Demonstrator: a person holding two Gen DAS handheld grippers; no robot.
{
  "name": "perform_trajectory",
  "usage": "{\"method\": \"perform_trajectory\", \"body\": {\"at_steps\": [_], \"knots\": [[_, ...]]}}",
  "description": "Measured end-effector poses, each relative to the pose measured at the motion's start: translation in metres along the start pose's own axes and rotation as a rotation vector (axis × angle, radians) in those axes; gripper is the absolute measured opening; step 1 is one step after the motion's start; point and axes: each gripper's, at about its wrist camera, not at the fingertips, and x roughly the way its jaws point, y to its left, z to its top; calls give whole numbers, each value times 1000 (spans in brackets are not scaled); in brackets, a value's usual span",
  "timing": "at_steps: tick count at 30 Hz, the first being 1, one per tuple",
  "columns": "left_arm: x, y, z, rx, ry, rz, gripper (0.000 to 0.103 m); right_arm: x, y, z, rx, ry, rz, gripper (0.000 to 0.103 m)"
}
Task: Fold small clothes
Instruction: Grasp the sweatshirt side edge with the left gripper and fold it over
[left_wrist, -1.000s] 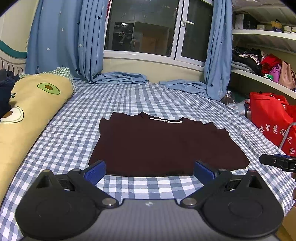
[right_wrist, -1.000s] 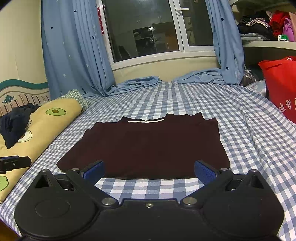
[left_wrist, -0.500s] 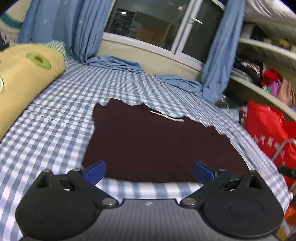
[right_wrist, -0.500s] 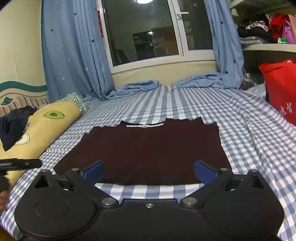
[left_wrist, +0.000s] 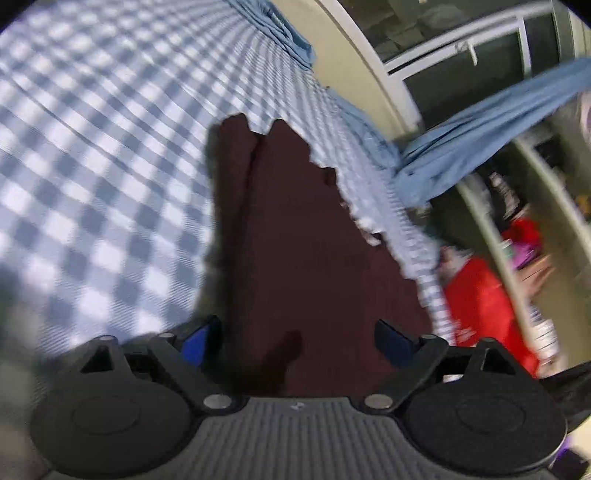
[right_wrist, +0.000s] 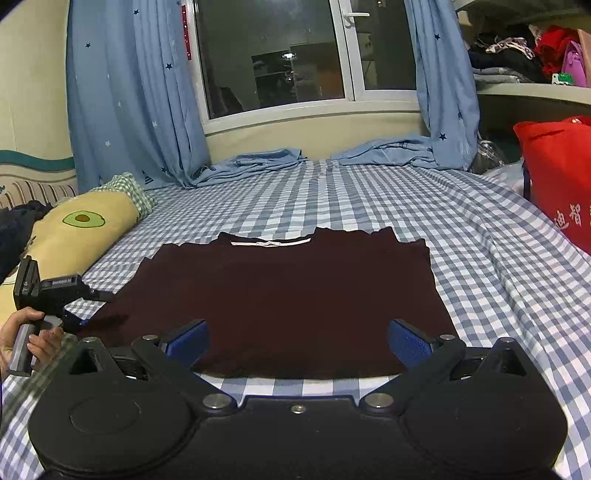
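Evidently for a first fold, the dark maroon cotton T-shirt (right_wrist: 291, 295) is laid flat mid-bed, its left edge straddled by the left gripper (left_wrist: 291, 338), jaws just narrowing yet gripping nothing, while the right gripper (right_wrist: 297, 341) is held open and empty at the near hem.

A bed in a blue-and-white checked sheet (right_wrist: 369, 206) fills the room's middle. At twelve o'clock a dark window (right_wrist: 273, 55) – night outside – sits between star-printed blue curtains (right_wrist: 122, 92). At nine, an avocado-print bolster (right_wrist: 77, 236); at two, cluttered shelves (right_wrist: 532, 88); at three, a red bag (right_wrist: 557, 177).

Maroon shirt (right_wrist: 284, 295) on checked bed (right_wrist: 369, 199)
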Motion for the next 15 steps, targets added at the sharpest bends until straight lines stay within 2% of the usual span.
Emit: {"method": "perform_trajectory", "body": {"at_steps": [3,5,6,7,8,11,15], "knots": [[17,1,9,-11,17,-35,88,7,6,2,-18,-5,0,102],[29,-2,12,-9,40,-39,81,11,9,3,-28,-5,1,102],[35,-5,12,-2,47,-13,67,12,10,3,-31,-2,1,102],[37,-11,10,8,56,23,33,13,10,3,-33,0,1,102],[41,-13,9,14,76,84,16,14,11,2,-35,1,2,102],[40,-32,2,73,52,169,14,11,10,0,-46,-7,10,102],[37,-83,-1,164,1,265,13,0,1,-7,-45,-29,13,102]]}}
